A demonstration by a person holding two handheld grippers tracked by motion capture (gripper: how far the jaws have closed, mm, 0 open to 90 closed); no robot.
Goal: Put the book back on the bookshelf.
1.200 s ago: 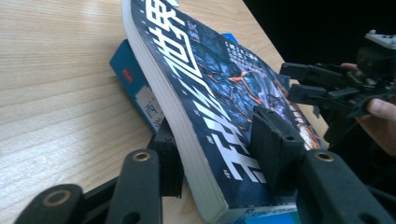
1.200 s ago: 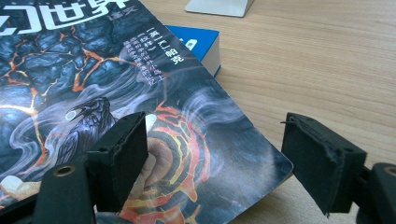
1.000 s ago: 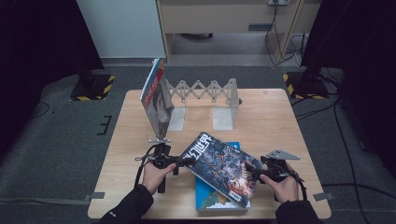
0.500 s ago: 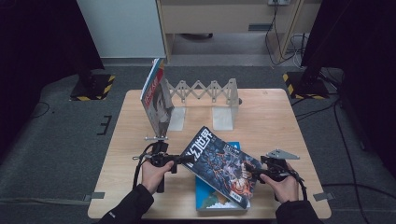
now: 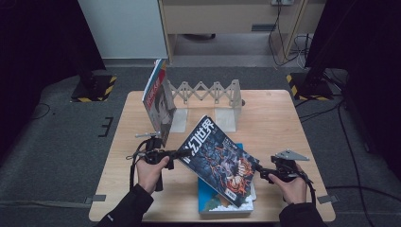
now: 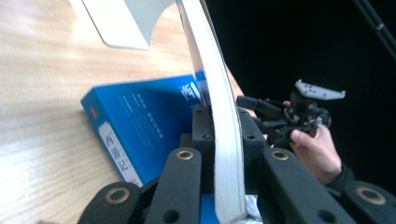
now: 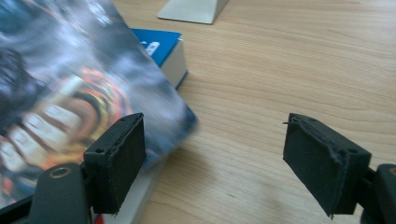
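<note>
Now the left claw (image 6: 219, 154) grips the dark magazine (image 5: 218, 161) by its edge.
Its jaws have just been closing and clamp the magazine, tilted up over the blue book (image 5: 222, 204) on the worktop (image 5: 279, 118). The right claw (image 7: 215, 158) gapes wide beside the magazine's far corner, holding nothing.
</note>
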